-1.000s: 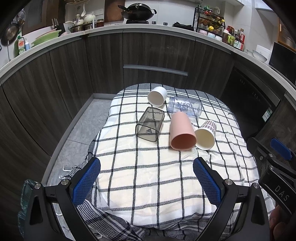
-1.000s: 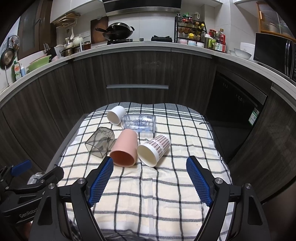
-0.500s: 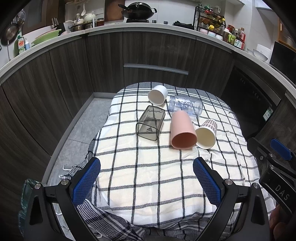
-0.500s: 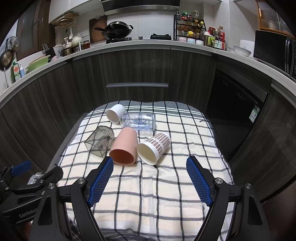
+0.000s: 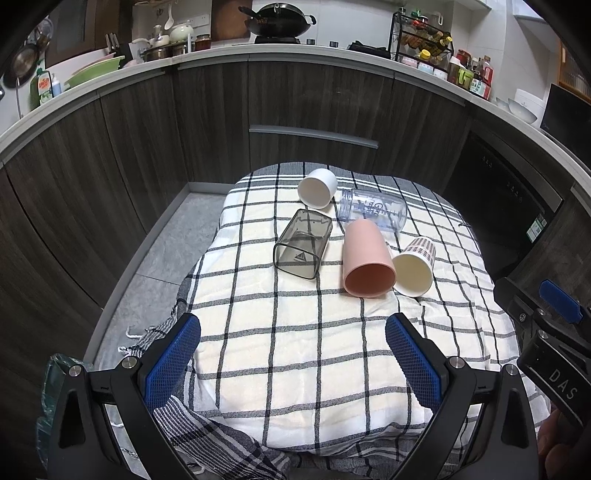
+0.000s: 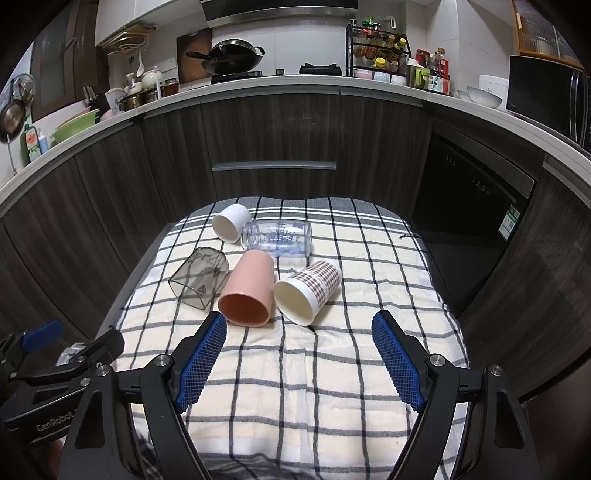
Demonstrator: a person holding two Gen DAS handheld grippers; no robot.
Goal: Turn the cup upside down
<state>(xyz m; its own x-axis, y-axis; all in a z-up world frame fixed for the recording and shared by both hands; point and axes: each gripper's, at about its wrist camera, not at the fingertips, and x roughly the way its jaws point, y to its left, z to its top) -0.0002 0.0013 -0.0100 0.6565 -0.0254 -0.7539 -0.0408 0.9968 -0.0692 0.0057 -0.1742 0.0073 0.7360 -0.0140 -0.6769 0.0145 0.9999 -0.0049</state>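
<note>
Several cups lie on their sides on a checked cloth point(image 5: 295, 350): a pink cup point(image 5: 365, 264) point(image 6: 249, 291), a plaid paper cup point(image 5: 415, 267) point(image 6: 308, 291), a smoky square cup point(image 5: 303, 249) point(image 6: 199, 282), a white cup point(image 5: 317, 188) point(image 6: 231, 223) and a clear bottle point(image 5: 373, 214) point(image 6: 277, 238). My left gripper point(image 5: 293, 352) is open and empty, near the cloth's front, short of the cups. My right gripper point(image 6: 299, 352) is open and empty, just short of the pink and plaid cups.
The cloth covers a small table in front of dark kitchen cabinets point(image 5: 295, 103). A counter with a wok point(image 5: 277, 18), dishes and a spice rack point(image 5: 424, 40) runs behind. Floor point(image 5: 159, 251) lies to the left. The other gripper shows at each view's edge point(image 5: 546, 332) point(image 6: 55, 354).
Both grippers have edged slightly forward toward the cups. The cups have not moved.
</note>
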